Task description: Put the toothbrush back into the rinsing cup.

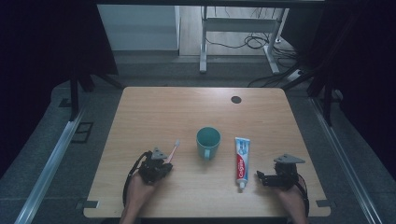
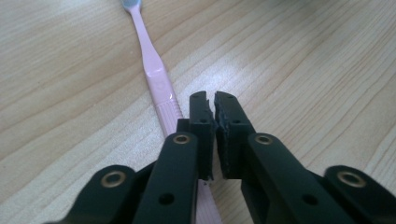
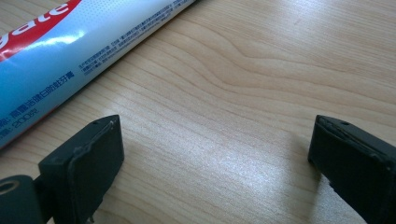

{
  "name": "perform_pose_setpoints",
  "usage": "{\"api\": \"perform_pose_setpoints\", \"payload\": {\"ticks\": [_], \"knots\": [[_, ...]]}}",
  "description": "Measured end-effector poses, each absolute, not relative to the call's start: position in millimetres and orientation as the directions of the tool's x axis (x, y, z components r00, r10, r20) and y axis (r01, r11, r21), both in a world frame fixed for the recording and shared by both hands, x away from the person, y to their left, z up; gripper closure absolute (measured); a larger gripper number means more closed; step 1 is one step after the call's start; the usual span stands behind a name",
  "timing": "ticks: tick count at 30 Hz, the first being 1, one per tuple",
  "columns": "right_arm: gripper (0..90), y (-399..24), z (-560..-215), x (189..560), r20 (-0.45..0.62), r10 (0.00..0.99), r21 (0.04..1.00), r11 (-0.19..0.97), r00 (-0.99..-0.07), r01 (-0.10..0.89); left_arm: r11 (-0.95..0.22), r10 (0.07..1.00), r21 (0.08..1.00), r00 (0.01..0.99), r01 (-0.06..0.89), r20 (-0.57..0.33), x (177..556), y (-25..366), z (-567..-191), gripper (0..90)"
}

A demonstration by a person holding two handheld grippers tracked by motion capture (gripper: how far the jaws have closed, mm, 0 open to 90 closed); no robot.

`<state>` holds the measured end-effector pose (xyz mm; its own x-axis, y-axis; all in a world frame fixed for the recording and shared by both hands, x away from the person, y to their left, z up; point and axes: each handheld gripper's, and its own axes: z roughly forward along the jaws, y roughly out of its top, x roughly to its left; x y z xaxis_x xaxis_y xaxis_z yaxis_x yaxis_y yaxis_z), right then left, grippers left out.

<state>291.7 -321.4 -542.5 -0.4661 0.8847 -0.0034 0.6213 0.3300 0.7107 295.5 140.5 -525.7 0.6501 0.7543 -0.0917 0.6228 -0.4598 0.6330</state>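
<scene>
Two grippers rest on the wooden table (image 1: 154, 107): left (image 2: 214, 106) nearly closed beside the toothbrush (image 2: 154, 77), right (image 3: 212, 154) wide

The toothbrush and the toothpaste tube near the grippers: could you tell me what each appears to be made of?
The toothbrush looks like glossy pink plastic: its handle shows bright highlights and a ribbed, moulded grip. The toothpaste tube seems a printed plastic or laminate film with a satin sheen, reflecting a soft streak across its blue and red print; which of the two I cannot tell.
</scene>
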Motion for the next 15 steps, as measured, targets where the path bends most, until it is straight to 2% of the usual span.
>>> {"api": "perform_pose_setpoints", "payload": {"ticks": [9,15], "knots": [[3.1,-321.5,-542.5,291.8,-0.005,0.885,0.711,0.331,-0.466,0.620,-0.474,0.775,0.597,0.628,0.647,-0.064,305.8,139.2,-516.6,65.6],[3.1,-321.5,-542.4,291.7,-0.004,0.885,0.710,0.331,-0.466,0.622,-0.499,0.787,0.528,0.615,0.688,-0.057,317.6,138.6,-512.0,60.6]]}}
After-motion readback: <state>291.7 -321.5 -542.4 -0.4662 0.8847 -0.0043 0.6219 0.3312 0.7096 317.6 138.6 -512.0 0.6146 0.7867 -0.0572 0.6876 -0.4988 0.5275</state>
